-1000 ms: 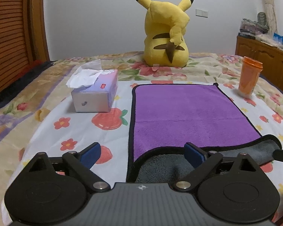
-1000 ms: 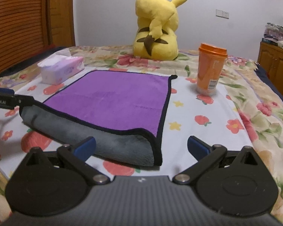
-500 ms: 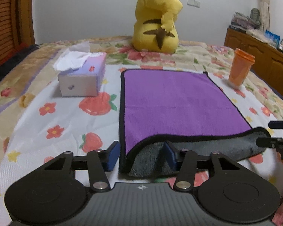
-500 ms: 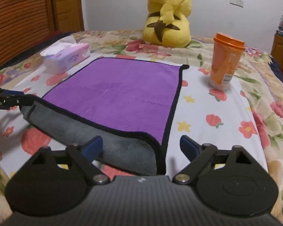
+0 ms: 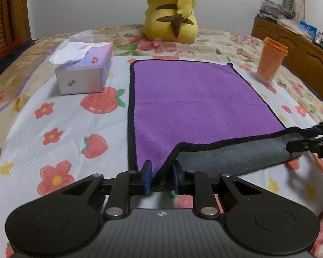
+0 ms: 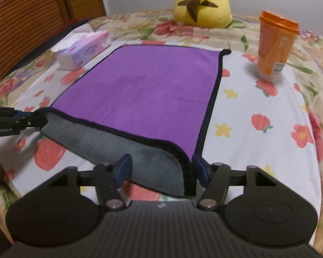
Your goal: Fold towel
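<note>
A purple towel (image 5: 196, 99) with a black hem and grey underside lies flat on the flowered bedspread; it also shows in the right wrist view (image 6: 152, 86). Its near edge is turned over, grey side up. My left gripper (image 5: 160, 179) is shut on the towel's near left corner and lifts it slightly. My right gripper (image 6: 160, 169) straddles the near right corner, its jaws partly closed, with a gap still showing beside the cloth. Each gripper shows at the other view's edge, the left gripper at the left (image 6: 15, 120).
A tissue box (image 5: 84, 73) stands left of the towel. An orange cup (image 5: 271, 60) stands to its right. A yellow plush toy (image 5: 172, 15) sits behind it. A wooden dresser (image 5: 290, 43) is at far right.
Both grippers moved forward onto the towel's near corners. The left jaws closed from wide open onto the left corner. The right jaws narrowed around the right corner. The near edge lifted slightly.
</note>
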`<action>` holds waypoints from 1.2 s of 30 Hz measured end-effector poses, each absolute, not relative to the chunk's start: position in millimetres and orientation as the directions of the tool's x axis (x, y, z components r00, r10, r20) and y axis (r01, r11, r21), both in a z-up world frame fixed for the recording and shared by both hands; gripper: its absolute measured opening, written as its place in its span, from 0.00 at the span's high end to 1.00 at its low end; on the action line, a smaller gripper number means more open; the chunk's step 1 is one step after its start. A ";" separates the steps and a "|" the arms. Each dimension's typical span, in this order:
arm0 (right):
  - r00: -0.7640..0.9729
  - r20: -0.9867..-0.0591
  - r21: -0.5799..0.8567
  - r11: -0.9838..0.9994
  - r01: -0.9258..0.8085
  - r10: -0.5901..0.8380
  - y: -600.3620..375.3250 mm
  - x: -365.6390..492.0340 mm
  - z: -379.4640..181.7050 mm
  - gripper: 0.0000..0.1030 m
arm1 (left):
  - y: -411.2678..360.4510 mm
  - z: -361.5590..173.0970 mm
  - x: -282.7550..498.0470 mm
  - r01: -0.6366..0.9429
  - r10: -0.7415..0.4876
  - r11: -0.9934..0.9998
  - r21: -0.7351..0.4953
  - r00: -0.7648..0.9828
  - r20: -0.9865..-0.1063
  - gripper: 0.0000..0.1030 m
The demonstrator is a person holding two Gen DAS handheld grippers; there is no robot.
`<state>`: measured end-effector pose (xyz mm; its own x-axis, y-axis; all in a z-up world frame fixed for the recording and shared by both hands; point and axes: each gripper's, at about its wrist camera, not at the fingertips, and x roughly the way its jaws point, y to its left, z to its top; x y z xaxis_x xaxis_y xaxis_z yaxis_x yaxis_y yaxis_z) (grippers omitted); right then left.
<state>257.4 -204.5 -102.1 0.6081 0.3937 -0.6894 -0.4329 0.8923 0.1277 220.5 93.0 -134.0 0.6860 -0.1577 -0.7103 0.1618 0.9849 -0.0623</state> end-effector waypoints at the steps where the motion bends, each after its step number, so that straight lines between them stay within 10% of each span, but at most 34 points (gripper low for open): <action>1: 0.600 -0.696 0.130 0.891 -0.435 0.394 -204.8 258.6 -101.6 0.45 | 92.9 -133.8 220.2 0.163 -0.157 0.985 -0.061 0.686 -0.710 0.79; 12: 0.594 -0.710 0.112 0.893 -0.435 0.379 -207.2 248.6 -102.5 0.93 | 89.8 -125.8 212.5 0.188 -0.184 0.980 -0.069 0.712 -0.677 0.89; 36: 0.728 -0.583 0.003 0.897 -0.443 0.361 -203.5 241.3 -87.3 0.96 | 83.5 -109.7 221.8 0.189 -0.172 0.981 -0.036 0.777 -0.605 0.91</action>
<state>241.3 -203.5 -87.3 0.7279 0.3613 -0.5827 -0.4429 0.8966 0.0027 221.8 83.5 -109.7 0.7774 -0.1716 -0.6052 0.1887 0.9814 -0.0359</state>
